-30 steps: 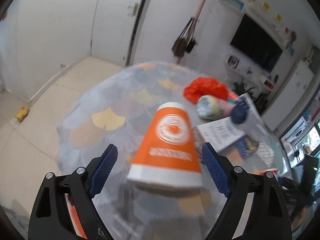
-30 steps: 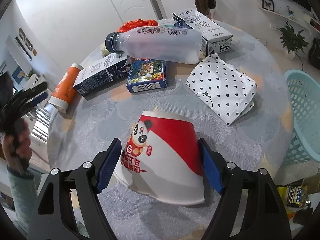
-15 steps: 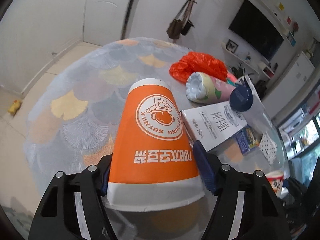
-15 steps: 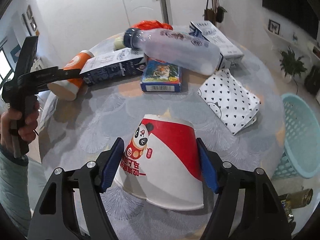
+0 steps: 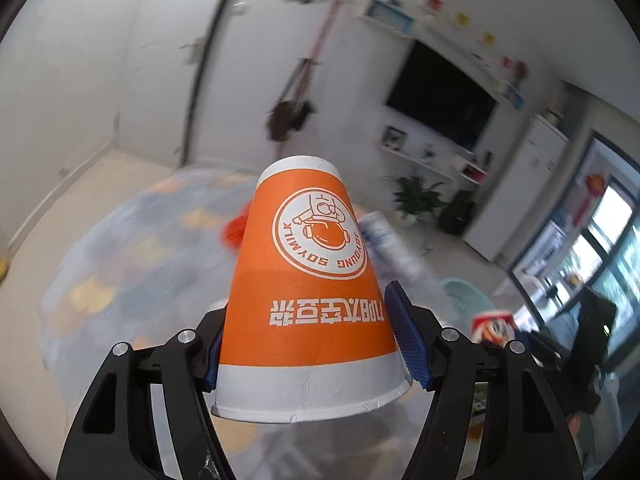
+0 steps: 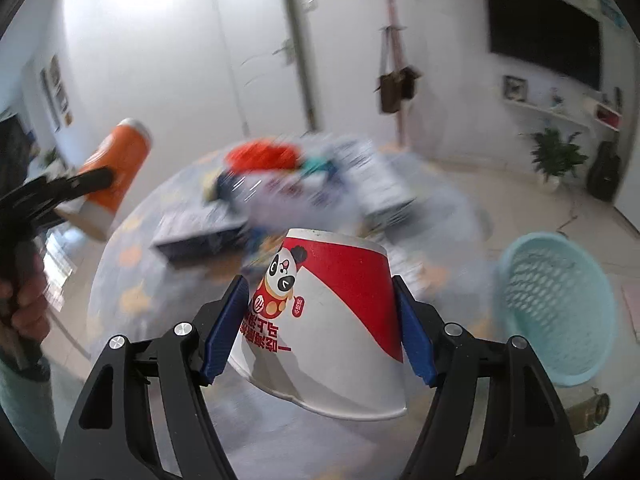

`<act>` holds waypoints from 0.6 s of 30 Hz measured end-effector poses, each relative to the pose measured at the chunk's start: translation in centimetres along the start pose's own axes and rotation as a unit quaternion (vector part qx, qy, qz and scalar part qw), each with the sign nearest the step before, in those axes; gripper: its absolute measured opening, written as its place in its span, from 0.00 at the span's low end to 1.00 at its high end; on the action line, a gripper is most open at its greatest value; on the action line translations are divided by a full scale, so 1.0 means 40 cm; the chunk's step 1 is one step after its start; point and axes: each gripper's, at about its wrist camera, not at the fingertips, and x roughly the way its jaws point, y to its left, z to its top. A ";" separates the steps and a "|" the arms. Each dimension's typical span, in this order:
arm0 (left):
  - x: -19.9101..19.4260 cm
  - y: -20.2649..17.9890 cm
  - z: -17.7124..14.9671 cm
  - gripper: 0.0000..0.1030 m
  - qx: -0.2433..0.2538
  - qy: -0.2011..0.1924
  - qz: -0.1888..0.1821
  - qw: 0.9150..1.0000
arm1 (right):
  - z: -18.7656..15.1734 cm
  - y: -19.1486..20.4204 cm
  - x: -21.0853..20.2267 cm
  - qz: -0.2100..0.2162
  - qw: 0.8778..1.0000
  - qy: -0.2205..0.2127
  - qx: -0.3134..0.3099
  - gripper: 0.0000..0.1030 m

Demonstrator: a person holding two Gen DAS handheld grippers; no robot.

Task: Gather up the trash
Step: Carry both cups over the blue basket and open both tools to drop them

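An orange paper soymilk cup (image 5: 308,280) lies mouth toward the camera between the blue pads (image 5: 404,332) of my left gripper (image 5: 312,344), which is shut on it and holds it above the round table (image 5: 100,280). My right gripper (image 6: 320,328) is shut on a red and white panda paper cup (image 6: 332,320), also raised off the table (image 6: 132,272). The right wrist view shows the orange cup (image 6: 116,176) high at the left, with a person's hand (image 6: 24,312) on that gripper's handle. The panda cup (image 5: 490,324) shows small at the right in the left wrist view.
A light blue mesh basket (image 6: 556,304) stands on the floor right of the table. More trash lies blurred on the tabletop: a red bag (image 6: 260,156) and dark cartons (image 6: 200,236). A bottle (image 6: 588,412) lies on the floor by the basket. A potted plant (image 6: 556,156) stands by the wall.
The left jaws closed on the orange cup. Both grippers then lifted their cups off the table, so the table now looks lower and farther in both views.
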 end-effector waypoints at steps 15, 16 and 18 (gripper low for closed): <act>0.375 -0.513 0.005 0.65 0.116 0.067 -0.121 0.984 | 0.034 -0.482 -0.122 -0.149 0.974 -0.060 0.161 0.65; 0.412 -0.541 -0.006 0.65 0.118 0.078 -0.127 0.982 | 0.025 -0.507 -0.119 -0.161 0.971 -0.057 0.170 0.65; 0.468 -0.575 -0.028 0.65 0.121 0.092 -0.133 0.979 | 0.001 -0.567 -0.105 -0.176 0.963 -0.047 0.197 0.66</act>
